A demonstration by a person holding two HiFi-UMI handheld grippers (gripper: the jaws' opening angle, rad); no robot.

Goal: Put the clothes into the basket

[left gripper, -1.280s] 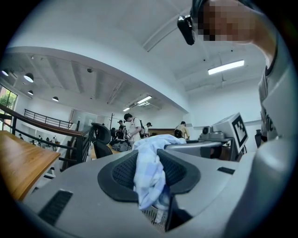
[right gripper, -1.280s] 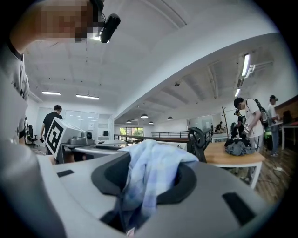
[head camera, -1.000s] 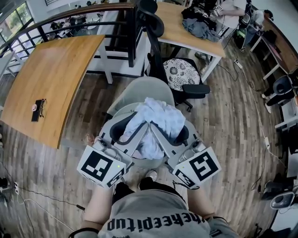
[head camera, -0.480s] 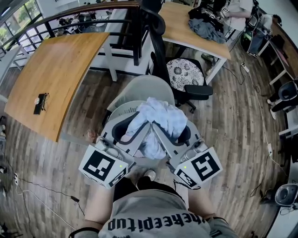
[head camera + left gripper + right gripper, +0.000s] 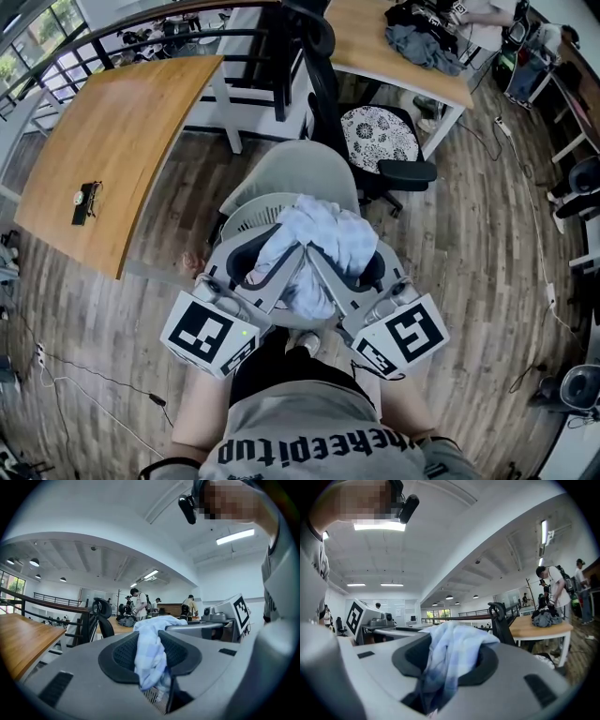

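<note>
Though between two tongs (image 5: pixel 269 251) (image 5: pixel 339 253), one garment (image 5: pixel 323 228).

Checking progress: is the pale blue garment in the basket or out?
Out: the garment hangs bunched above the basket, gripped by the left hand-held gripper and right hand-held gripper.

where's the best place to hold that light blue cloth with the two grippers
Grip the cloth by its thick bunched folds, left gripper on the left gather and right gripper on the right, coming in level from the person's side, as both do now. It is limp and crumpled, so gathers hold best.
</note>
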